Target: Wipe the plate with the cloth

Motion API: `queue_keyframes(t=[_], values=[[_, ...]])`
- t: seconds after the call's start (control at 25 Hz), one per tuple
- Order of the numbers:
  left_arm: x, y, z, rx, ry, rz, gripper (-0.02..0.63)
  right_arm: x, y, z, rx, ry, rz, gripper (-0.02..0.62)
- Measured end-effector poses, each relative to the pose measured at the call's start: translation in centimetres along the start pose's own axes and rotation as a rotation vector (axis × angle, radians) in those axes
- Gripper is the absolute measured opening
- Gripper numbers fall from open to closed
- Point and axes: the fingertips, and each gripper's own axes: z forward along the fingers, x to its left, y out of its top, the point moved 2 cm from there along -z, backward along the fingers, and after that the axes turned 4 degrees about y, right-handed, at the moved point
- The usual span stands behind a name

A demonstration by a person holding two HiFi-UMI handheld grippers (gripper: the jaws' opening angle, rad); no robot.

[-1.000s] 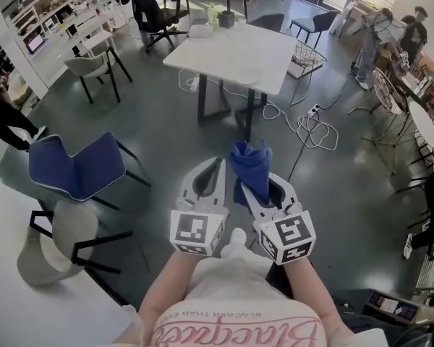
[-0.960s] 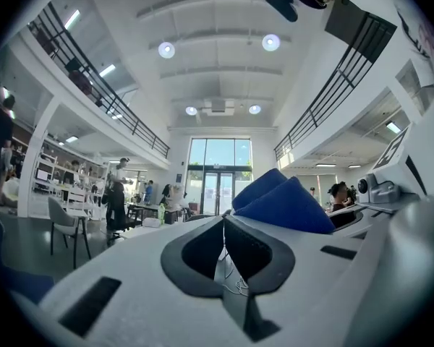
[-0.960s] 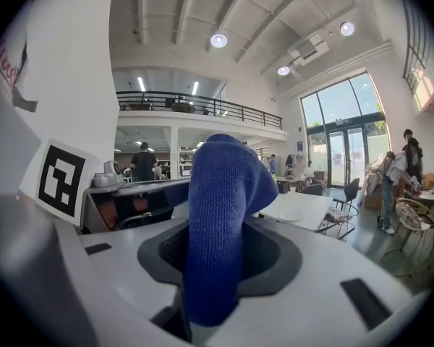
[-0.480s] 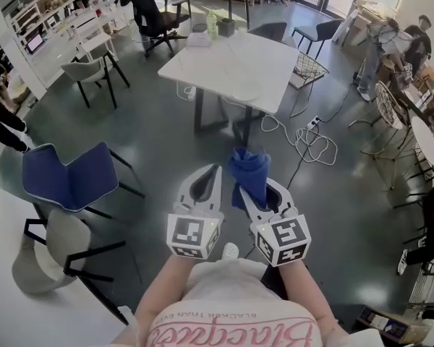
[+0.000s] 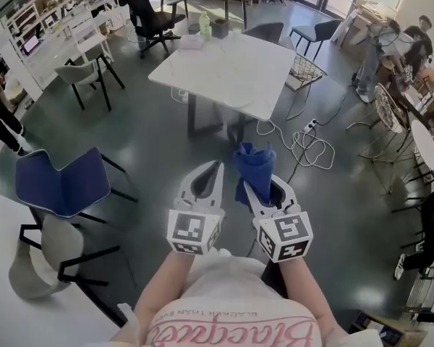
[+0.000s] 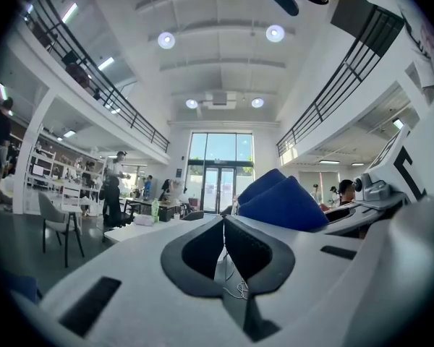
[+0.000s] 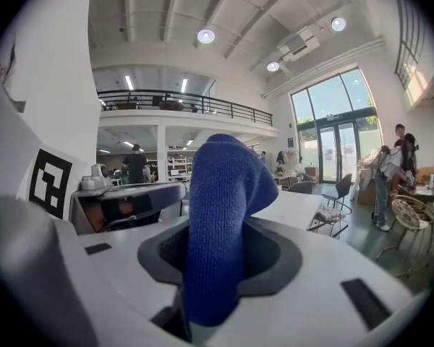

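Observation:
My right gripper is shut on a blue cloth, which stands up in a bunch out of its jaws. In the right gripper view the cloth fills the middle, clamped between the jaws of that gripper. My left gripper is held just left of it, shut, with nothing in it; its jaws meet in the left gripper view. Both are held level over the dark floor, pointing at a white table ahead. I cannot make out a plate on it.
A green bottle and small items stand at the table's far edge. A blue chair and a grey chair are at the left, white cables lie on the floor at the right, and people stand far right.
Both grippers have been carried forward together; the white table is nearer and larger, and the chairs at the left have slid back. The cloth stays clamped.

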Motion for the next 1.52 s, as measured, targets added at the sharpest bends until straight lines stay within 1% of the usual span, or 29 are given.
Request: queue_keyframes(t=[0.32,0.56,0.64,0.88,1.12,1.32,1.52], values=[[0.1,-0.3,3.2,0.009,-0.014,-0.004,0.003,-2.5,0.0,1.3,-0.005,-0.01,0.014,0.141],[0.5,-1.3,7.0,0.028,-0.033,-0.006,0.003,-5.3,0.1,3.7,0.0,-0.021,0.027,0.141],[0.7,-1.4,8.7,0.033,-0.043,0.002,0.003,-6.5,0.3,4.8,0.003,-0.026,0.032,0.141],[2.2,-1.4,14.0,0.037,-0.047,-0.009,0.003,-9.8,1.1,8.5,0.017,-0.02,0.032,0.141],[3.8,-1.5,19.3,0.045,-0.062,-0.01,0.003,-13.4,2.4,12.4,0.029,-0.034,0.03,0.141],[5.4,-1.9,23.7,0.063,-0.07,-0.014,0.003,-16.3,3.4,16.0,0.035,-0.038,0.037,0.141],[7.7,-2.2,27.4,0.063,-0.063,-0.026,0.003,-18.1,4.0,19.9,0.044,-0.02,0.03,0.141]])
